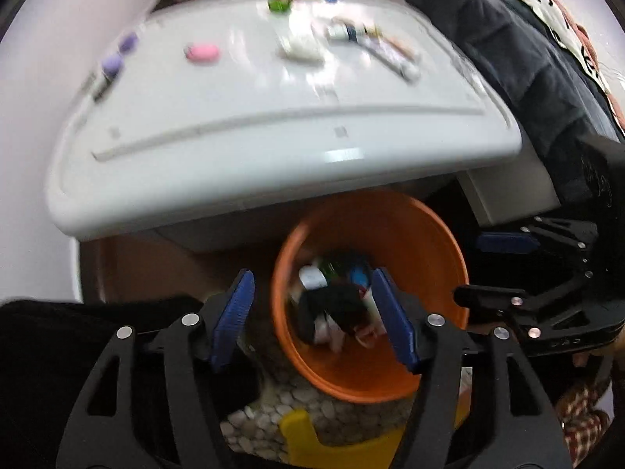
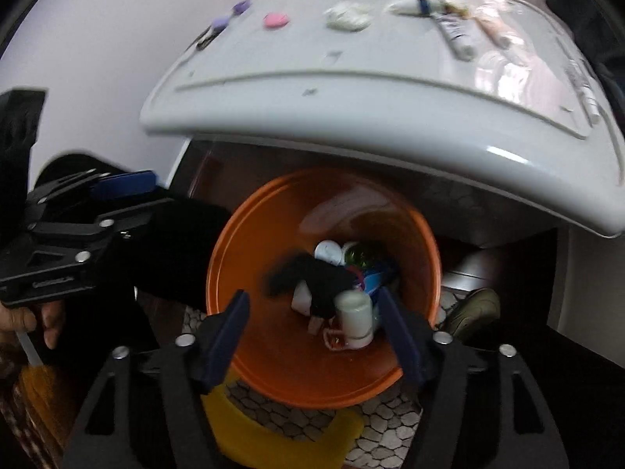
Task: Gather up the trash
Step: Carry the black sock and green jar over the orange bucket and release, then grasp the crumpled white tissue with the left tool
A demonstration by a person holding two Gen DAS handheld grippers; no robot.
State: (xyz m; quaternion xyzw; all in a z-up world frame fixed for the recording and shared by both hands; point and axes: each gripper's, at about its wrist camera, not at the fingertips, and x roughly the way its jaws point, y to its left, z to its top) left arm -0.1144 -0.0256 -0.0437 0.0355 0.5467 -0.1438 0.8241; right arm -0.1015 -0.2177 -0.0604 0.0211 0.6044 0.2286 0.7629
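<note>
An orange bin (image 1: 437,234) (image 2: 234,273) stands on the floor under the edge of a white table (image 1: 234,148) (image 2: 351,101). In it lie a black crumpled piece (image 1: 340,305) (image 2: 312,273), a white cap (image 2: 328,252) and other scraps. A small white bottle (image 2: 353,316) is inside the bin, below my right gripper (image 2: 312,338). That gripper is open above the bin, its pads touching nothing. My left gripper (image 1: 312,324) also hangs open over the bin's left rim, empty. Each gripper shows in the other's view, the right gripper (image 1: 468,269) and the left gripper (image 2: 148,199).
On the table lie a pink item (image 1: 202,52) (image 2: 276,20), a crumpled white tissue (image 1: 302,45) (image 2: 347,15), tubes (image 1: 390,52) (image 2: 455,33), purple pieces (image 1: 117,54) and a green thing (image 1: 279,3). A yellow object (image 1: 304,434) (image 2: 250,430) sits on the pebble floor. A dark jacket (image 1: 508,39) hangs at right.
</note>
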